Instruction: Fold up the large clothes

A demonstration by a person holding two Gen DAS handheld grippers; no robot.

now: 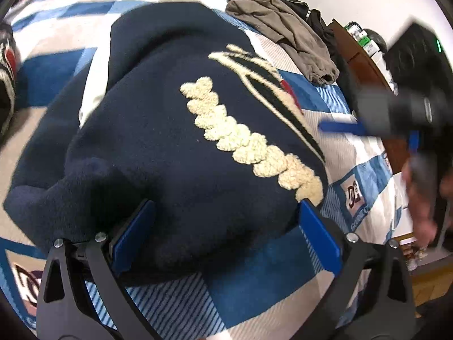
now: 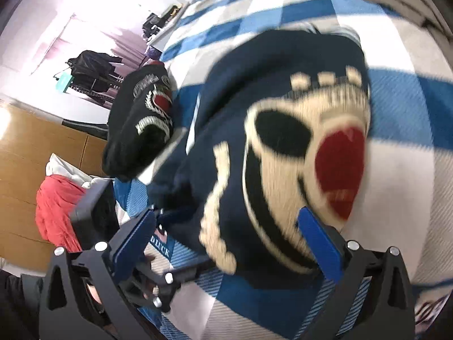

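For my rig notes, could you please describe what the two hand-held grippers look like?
The left hand-held gripper and right hand-held gripper match: two flat blue rectangular fingers on black angular linkage arms with triangular cut-outs and silver round bolts. No cables or sleeves show.

Home bedroom. A bed (image 2: 396, 104) takes up most of both views, covered in a blue, white and grey checked blanket (image 1: 254, 277). Loose clothes lie on it: a grey-brown garment (image 1: 286, 28) and a black printed top (image 2: 141, 124). Wooden floor (image 2: 25, 147) beside the bed, with a red and white laundry heap (image 2: 56, 198) (in a dark bin). Dark jackets (image 2: 90, 70) hang by the pale wall.
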